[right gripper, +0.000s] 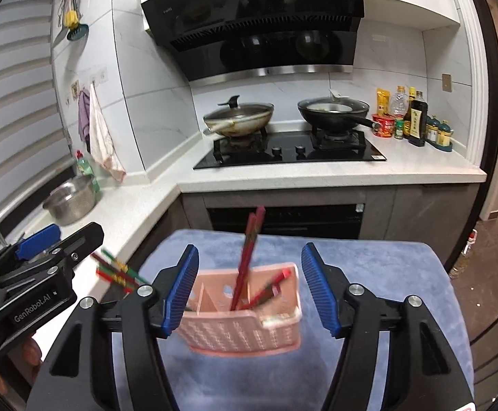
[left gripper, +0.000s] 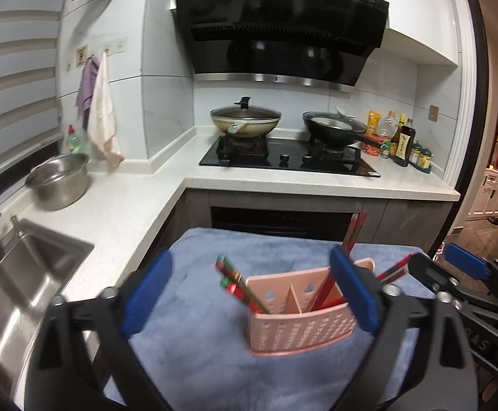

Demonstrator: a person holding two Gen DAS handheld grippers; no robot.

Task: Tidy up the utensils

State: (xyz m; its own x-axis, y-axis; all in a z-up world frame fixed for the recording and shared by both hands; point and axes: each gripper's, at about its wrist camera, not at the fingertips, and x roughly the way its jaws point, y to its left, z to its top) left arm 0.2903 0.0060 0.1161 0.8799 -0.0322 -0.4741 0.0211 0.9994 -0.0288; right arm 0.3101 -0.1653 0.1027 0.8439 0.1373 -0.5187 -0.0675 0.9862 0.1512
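Observation:
A pink perforated utensil holder (left gripper: pixel 300 322) with a middle divider stands on a blue towel (left gripper: pixel 194 359); it also shows in the right wrist view (right gripper: pixel 242 325). Red chopsticks (left gripper: pixel 351 236) lean in its right compartment, and they show in the right wrist view too (right gripper: pixel 249 246). More red and green chopsticks (left gripper: pixel 238 284) lean out of its left compartment. My left gripper (left gripper: pixel 252 294) is open and empty, its jaws either side of the holder. My right gripper (right gripper: pixel 249 291) is open and empty, also astride the holder. Each gripper shows at the edge of the other's view.
A steel sink (left gripper: pixel 26 284) and a steel pot (left gripper: pixel 60 181) are on the left counter. A black hob (left gripper: pixel 290 157) carries a lidded wok (left gripper: pixel 245 120) and a black pan (left gripper: pixel 334 130). Sauce bottles (left gripper: pixel 403 140) stand at the back right. Towels (left gripper: pixel 101 116) hang on the wall.

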